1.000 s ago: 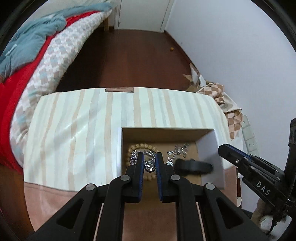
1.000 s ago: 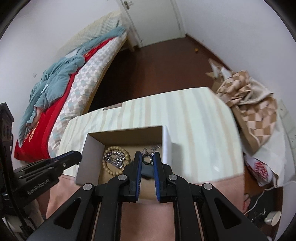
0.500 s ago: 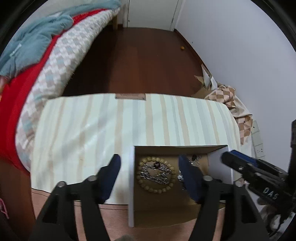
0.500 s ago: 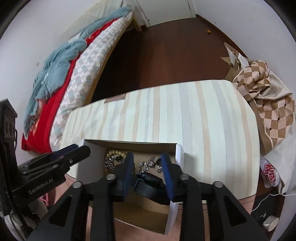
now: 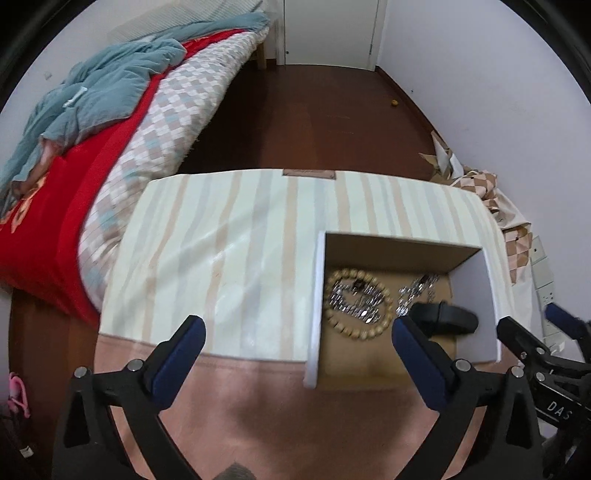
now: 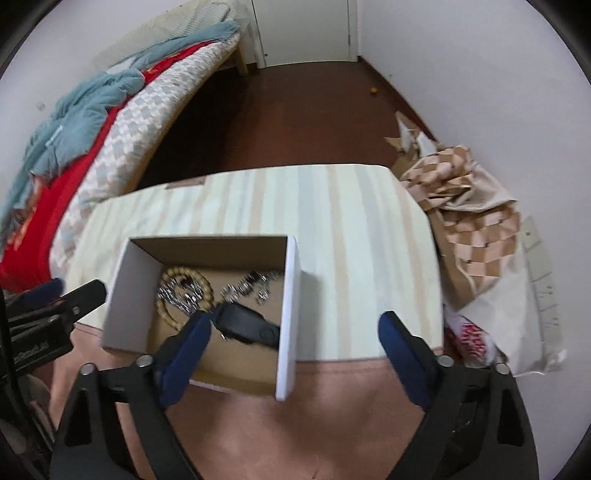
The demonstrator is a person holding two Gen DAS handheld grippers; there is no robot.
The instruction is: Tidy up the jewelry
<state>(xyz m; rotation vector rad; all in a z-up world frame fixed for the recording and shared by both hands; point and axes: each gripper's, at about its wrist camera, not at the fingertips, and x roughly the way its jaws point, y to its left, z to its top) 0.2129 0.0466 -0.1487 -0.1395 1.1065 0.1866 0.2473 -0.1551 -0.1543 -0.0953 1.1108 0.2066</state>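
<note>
An open cardboard box [image 5: 491, 284] [image 6: 288, 295] stands on the striped table near its front edge. Inside lie a tan bead bracelet [image 5: 345, 328] [image 6: 173, 273], a silver chain inside the bracelet [image 5: 351, 301] [image 6: 181, 295], a second silver chain [image 5: 415, 290] [image 6: 251, 284] and a black strap-like piece [image 5: 447, 315] [image 6: 247, 325]. My left gripper [image 5: 297, 339] is open and empty, raised in front of the box's left wall. My right gripper [image 6: 295, 339] is open and empty, raised over the box's right wall. Each gripper shows at the edge of the other's view.
The striped tablecloth [image 5: 229, 236] [image 6: 351, 229] covers the table. A bed with red and teal covers [image 5: 92, 122] lies to the left. Checkered bags and cardboard [image 6: 469, 206] sit on the floor at the right by the wall. A white door [image 5: 328, 29] is at the back.
Both grippers were shut on small silver rings over the box a second ago. They have opened wide and pulled up and back; the rings are no longer between the fingers.
</note>
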